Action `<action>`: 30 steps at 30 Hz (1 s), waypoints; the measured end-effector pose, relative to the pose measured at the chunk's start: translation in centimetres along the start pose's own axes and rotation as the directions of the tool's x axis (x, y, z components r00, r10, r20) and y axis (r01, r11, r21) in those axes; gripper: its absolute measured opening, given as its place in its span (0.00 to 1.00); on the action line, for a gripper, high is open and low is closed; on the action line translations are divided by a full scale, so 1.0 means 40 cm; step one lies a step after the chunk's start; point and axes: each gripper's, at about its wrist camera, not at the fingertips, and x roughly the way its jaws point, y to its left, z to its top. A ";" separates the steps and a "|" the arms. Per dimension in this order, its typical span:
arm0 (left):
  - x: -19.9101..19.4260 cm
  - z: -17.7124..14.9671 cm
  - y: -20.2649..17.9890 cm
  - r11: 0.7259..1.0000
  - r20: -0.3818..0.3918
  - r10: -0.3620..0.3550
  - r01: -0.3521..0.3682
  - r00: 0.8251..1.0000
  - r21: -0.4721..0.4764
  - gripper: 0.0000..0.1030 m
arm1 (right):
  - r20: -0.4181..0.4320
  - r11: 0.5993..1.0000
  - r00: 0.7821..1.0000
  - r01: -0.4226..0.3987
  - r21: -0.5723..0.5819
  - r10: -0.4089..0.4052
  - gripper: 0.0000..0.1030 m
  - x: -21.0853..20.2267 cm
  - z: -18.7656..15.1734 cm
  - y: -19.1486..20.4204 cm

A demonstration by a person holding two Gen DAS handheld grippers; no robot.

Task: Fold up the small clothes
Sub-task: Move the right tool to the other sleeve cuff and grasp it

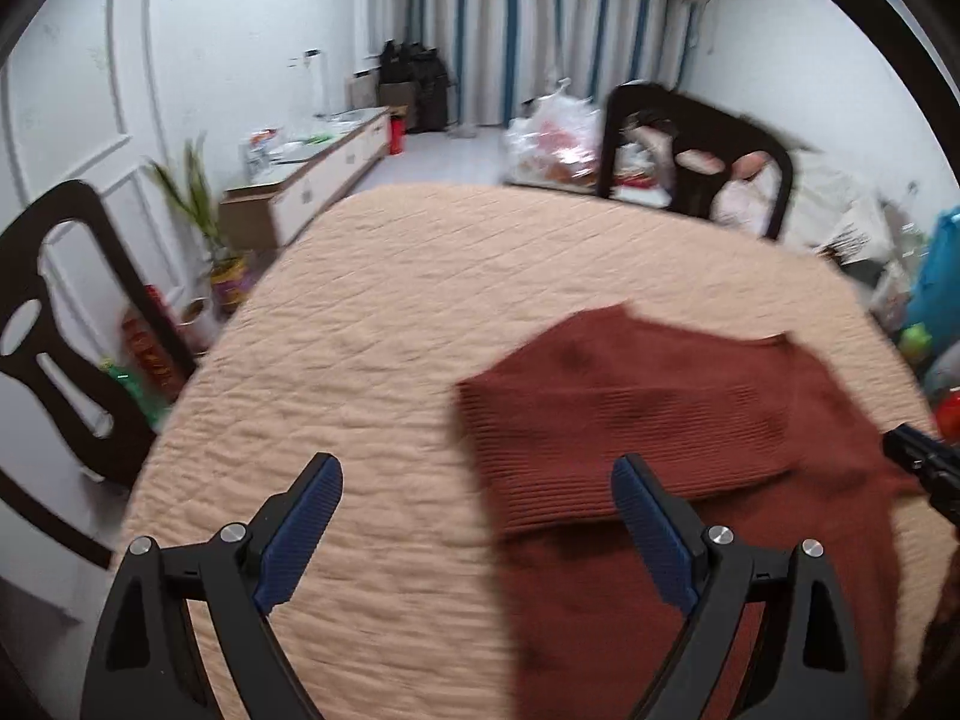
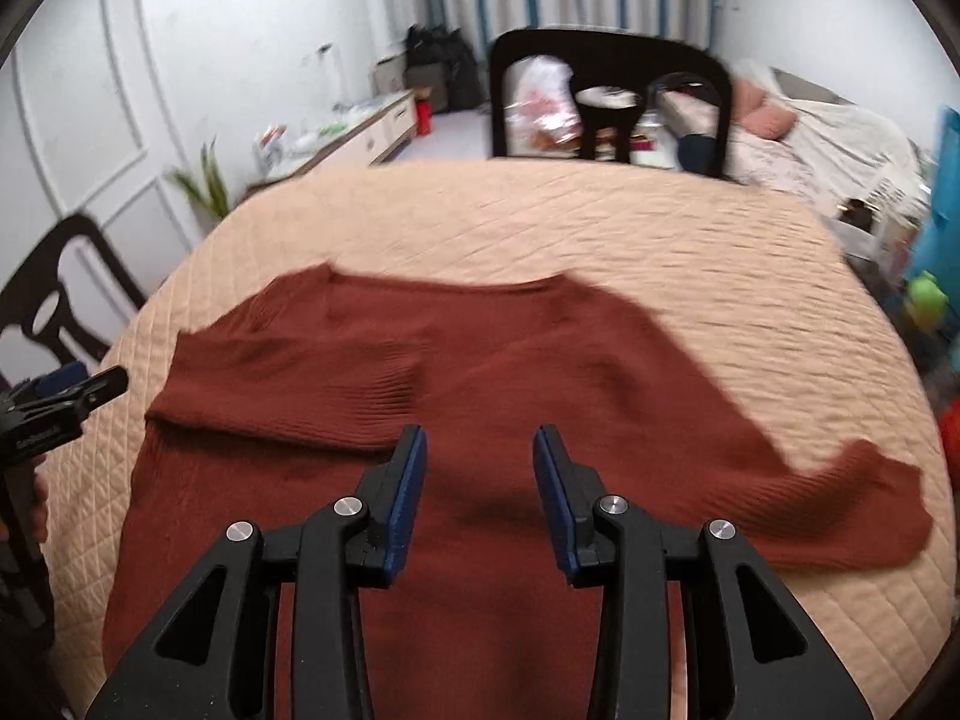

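A rust-red ribbed sweater point(image 2: 480, 360) lies on the round table covered with a beige quilted cloth point(image 2: 600, 216). Its left sleeve point(image 2: 288, 384) is folded across the chest; its right sleeve point(image 2: 840, 492) stretches out toward the table's right edge. My right gripper point(image 2: 479, 450) is open and empty, hovering above the sweater's middle. My left gripper point(image 1: 477, 480) is wide open and empty above the cloth, at the sweater's point(image 1: 660, 420) left edge by the folded sleeve. It also shows in the right wrist view point(image 2: 78, 390) at far left. The right gripper shows at the right edge of the left wrist view point(image 1: 924, 462).
Dark wooden chairs stand at the table's far side point(image 2: 606, 96) and left side point(image 1: 60, 324). Beyond are a low cabinet point(image 1: 324, 174), a potted plant point(image 1: 204, 228), plastic bags point(image 1: 552, 132), a bed point(image 2: 828, 144) and striped curtains point(image 1: 540, 30).
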 end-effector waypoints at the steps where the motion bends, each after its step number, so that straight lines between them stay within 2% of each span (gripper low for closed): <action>1: -0.008 0.003 -0.021 0.999 0.003 -0.037 0.037 0.999 0.002 0.90 | 0.011 1.000 1.000 0.023 0.014 -0.023 0.37 -0.017 -0.001 -0.024; 3: -0.020 0.010 -0.070 0.996 0.011 -0.091 0.091 0.996 0.026 0.90 | 0.030 0.995 0.997 0.076 0.066 -0.078 0.39 -0.056 -0.010 -0.098; 5: -0.024 0.010 -0.124 0.990 0.017 -0.129 0.128 0.992 0.062 0.90 | 0.035 0.985 0.992 0.115 0.129 -0.121 0.46 -0.088 -0.024 -0.170; 7: -0.019 0.009 -0.177 0.980 0.002 -0.178 0.177 0.984 0.086 0.90 | 0.030 0.969 0.985 0.162 0.185 -0.170 0.47 -0.110 -0.037 -0.242; 11: 0.004 0.000 -0.266 0.962 -0.042 -0.247 0.250 0.968 0.109 0.90 | -0.003 0.929 0.963 0.260 0.263 -0.269 0.47 -0.142 -0.062 -0.373; 15: 0.018 -0.007 -0.351 0.943 -0.069 -0.301 0.308 0.951 0.127 0.90 | -0.052 0.890 0.948 0.313 0.331 -0.313 0.49 -0.152 -0.094 -0.475; 17: 0.028 -0.018 -0.391 0.932 -0.084 -0.329 0.338 0.940 0.133 0.90 | -0.059 0.877 0.945 0.320 0.358 -0.321 0.57 -0.159 -0.112 -0.513; 21: 0.054 -0.051 -0.461 0.909 -0.137 -0.369 0.388 0.919 0.152 0.90 | -0.078 0.852 0.944 0.324 0.411 -0.321 0.57 -0.157 -0.141 -0.570; 23: 0.066 -0.069 -0.484 0.903 -0.160 -0.373 0.397 0.914 0.163 0.90 | -0.096 0.844 0.943 0.327 0.425 -0.318 0.57 -0.147 -0.149 -0.591; 26: 0.083 -0.091 -0.510 0.896 -0.198 -0.374 0.408 0.906 0.173 0.90 | -0.099 0.840 0.957 0.287 0.460 -0.272 0.57 -0.135 -0.161 -0.618; 30: 0.095 -0.106 -0.515 0.896 -0.219 -0.366 0.406 0.904 0.181 0.90 | -0.090 0.843 0.966 0.254 0.473 -0.240 0.57 -0.123 -0.171 -0.641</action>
